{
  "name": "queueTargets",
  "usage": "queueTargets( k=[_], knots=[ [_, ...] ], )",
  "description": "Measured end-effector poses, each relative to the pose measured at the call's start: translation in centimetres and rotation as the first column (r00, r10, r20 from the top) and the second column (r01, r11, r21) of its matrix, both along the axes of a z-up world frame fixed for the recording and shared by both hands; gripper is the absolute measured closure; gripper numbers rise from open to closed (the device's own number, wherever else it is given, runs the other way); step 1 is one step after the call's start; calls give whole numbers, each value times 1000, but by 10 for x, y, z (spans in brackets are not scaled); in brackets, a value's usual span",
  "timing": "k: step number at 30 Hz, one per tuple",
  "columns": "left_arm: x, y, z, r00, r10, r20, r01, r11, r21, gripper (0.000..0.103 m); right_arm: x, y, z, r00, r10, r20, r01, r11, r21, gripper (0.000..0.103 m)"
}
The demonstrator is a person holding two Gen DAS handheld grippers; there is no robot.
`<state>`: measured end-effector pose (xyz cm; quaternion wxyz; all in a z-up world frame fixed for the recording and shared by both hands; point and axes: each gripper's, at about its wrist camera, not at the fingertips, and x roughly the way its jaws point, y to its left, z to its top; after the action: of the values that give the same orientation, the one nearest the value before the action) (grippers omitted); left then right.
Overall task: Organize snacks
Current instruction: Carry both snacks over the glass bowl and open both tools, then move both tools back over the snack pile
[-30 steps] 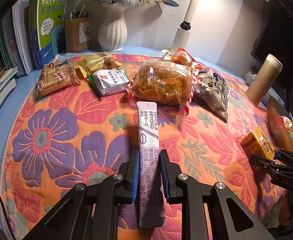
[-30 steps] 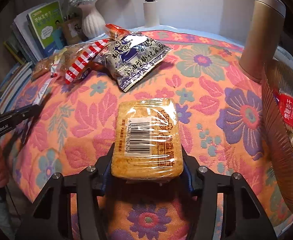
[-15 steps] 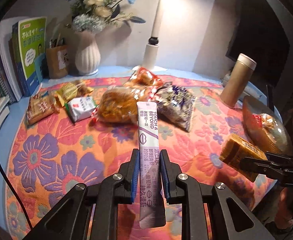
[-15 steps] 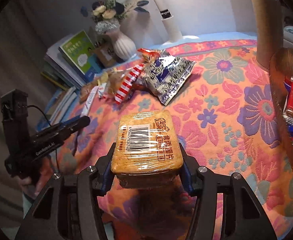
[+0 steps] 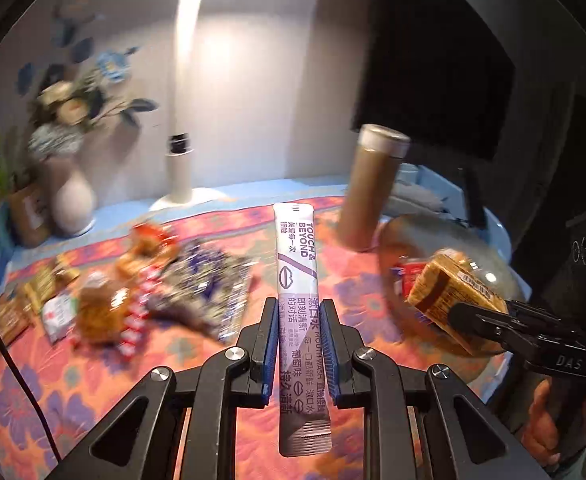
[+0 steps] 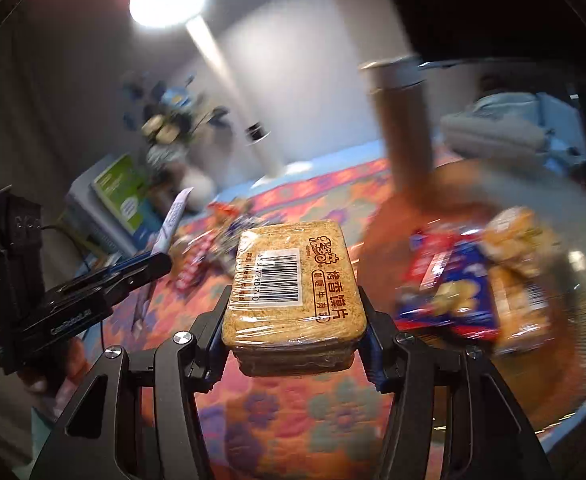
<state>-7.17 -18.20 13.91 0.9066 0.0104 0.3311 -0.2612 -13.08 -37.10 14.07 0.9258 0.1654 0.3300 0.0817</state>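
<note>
Left gripper (image 5: 299,344): its 2 fingers are clamping a purple mouthwash sachet (image 5: 297,276), which is running lengthwise between the blue pads and sticking out past the tips, raised above the floral cloth (image 5: 93,384).
Right gripper (image 6: 293,320): its 2 fingers are squeezing the sides of a wrapped cracker pack (image 6: 293,280), barcode up, hanging clear of the cloth's right edge beside the snack bowl (image 6: 581,280).
Loose snacks (image 5: 165,292): lying blurred toward the cloth's far left.
</note>
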Motion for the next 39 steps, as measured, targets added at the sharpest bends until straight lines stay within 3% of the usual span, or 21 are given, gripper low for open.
queueTargets(
  k=[9, 16, 18, 19, 26, 39],
  knots=[
    [7, -128, -1, 987, -160, -14, 160, 987, 5, 84, -24, -104, -1, 962, -273, 5, 273, 962, -10, 50],
    [5, -189, -14, 974, -221, -39, 223, 974, 40, 81, -27, -126, -20, 955, -292, -47, 292, 956, -7, 47],
    [5, -192, -17, 979, -200, -45, 202, 977, 65, 51, -30, -128, -19, 954, -297, -44, 297, 955, 8, 40],
    [4, -188, -18, 982, -187, -30, 189, 980, 63, 47, -33, -130, -17, 953, -300, -31, 301, 953, 23, 40],
    [1, -159, -18, 991, -134, 2, 133, 989, 70, 47, -35, -127, -9, 960, -280, 2, 279, 959, 37, 40],
    [-15, -87, -6, 998, 0, 58, -2, 999, 49, 47, -19, -62, 6, 988, -154, 25, 155, 988, -9, 40]
  ],
)
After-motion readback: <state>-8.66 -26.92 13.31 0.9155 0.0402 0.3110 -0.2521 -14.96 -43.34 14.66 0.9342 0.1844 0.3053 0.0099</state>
